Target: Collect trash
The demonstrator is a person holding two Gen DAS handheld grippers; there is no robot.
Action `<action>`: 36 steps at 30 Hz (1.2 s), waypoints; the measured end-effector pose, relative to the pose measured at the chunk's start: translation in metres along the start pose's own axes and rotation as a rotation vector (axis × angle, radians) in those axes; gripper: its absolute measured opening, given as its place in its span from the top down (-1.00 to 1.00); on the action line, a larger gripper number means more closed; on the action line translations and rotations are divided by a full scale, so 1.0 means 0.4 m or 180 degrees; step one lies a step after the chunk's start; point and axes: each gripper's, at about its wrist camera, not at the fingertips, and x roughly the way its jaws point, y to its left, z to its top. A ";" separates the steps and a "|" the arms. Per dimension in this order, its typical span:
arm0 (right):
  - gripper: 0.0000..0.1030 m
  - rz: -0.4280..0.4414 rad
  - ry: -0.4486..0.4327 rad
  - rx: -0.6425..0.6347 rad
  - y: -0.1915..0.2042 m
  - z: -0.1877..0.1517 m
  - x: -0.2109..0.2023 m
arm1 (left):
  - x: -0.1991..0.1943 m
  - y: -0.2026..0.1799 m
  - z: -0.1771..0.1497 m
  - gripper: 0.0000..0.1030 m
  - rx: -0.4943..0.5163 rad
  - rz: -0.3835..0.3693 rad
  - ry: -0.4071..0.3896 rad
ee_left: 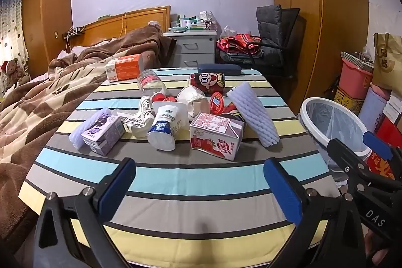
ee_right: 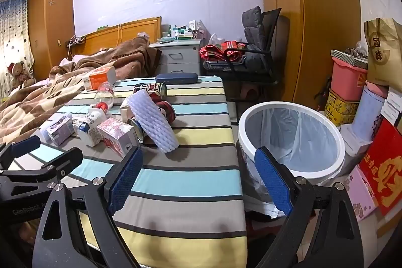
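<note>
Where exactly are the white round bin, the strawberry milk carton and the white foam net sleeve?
white round bin (ee_right: 291, 112), right wrist view, far rim
strawberry milk carton (ee_left: 213, 136), left wrist view, front face
white foam net sleeve (ee_left: 253, 112), left wrist view, middle

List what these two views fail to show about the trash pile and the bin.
- Bin floor: both views, hidden by its white rim and liner.
- Can behind the strawberry carton: right wrist view, mostly covered by carton and foam sleeve.
- Carton print: both views, too small to read.
- Table's near edge: left wrist view, hidden behind the open left claw.
</note>
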 end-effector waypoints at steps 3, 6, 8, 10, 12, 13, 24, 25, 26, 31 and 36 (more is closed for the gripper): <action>-0.79 0.0016 0.0026 0.0031 0.001 0.000 0.000 | -0.018 0.002 0.002 -1.00 -0.0008 0.0048 -0.0089; -0.79 0.0009 0.0014 0.0021 0.002 0.001 0.000 | -0.015 0.005 -0.006 -1.00 -0.0019 0.0049 -0.0108; -0.79 0.0008 0.0008 0.0019 0.003 0.001 0.001 | -0.016 0.014 0.001 -1.00 -0.0042 0.0051 -0.0081; -0.79 0.0019 -0.0006 0.0024 0.001 -0.001 -0.007 | -0.018 0.007 -0.003 -1.00 -0.0007 0.0088 -0.0074; -0.79 0.0022 -0.0001 0.0030 0.000 0.004 -0.002 | -0.022 0.009 -0.001 -1.00 -0.0002 0.0104 -0.0085; -0.79 0.0025 -0.0016 0.0018 0.002 -0.002 -0.008 | -0.022 0.008 -0.001 -1.00 0.0001 0.0106 -0.0084; -0.79 0.0017 -0.0017 0.0024 0.006 -0.002 -0.006 | -0.014 0.004 -0.003 -1.00 0.0012 0.0102 -0.0076; -0.79 0.0020 -0.0019 0.0024 0.005 -0.002 -0.006 | -0.015 0.004 -0.003 -1.00 0.0010 0.0105 -0.0071; -0.79 0.0022 -0.0019 0.0023 0.004 -0.003 -0.006 | -0.015 0.005 -0.003 -1.00 0.0006 0.0106 -0.0073; -0.79 0.0013 -0.0007 0.0019 0.005 0.001 -0.007 | -0.017 0.006 -0.002 -1.00 0.0003 0.0106 -0.0075; -0.79 0.0008 -0.0010 0.0021 0.004 0.000 -0.007 | -0.018 0.005 -0.002 -1.00 0.0005 0.0111 -0.0077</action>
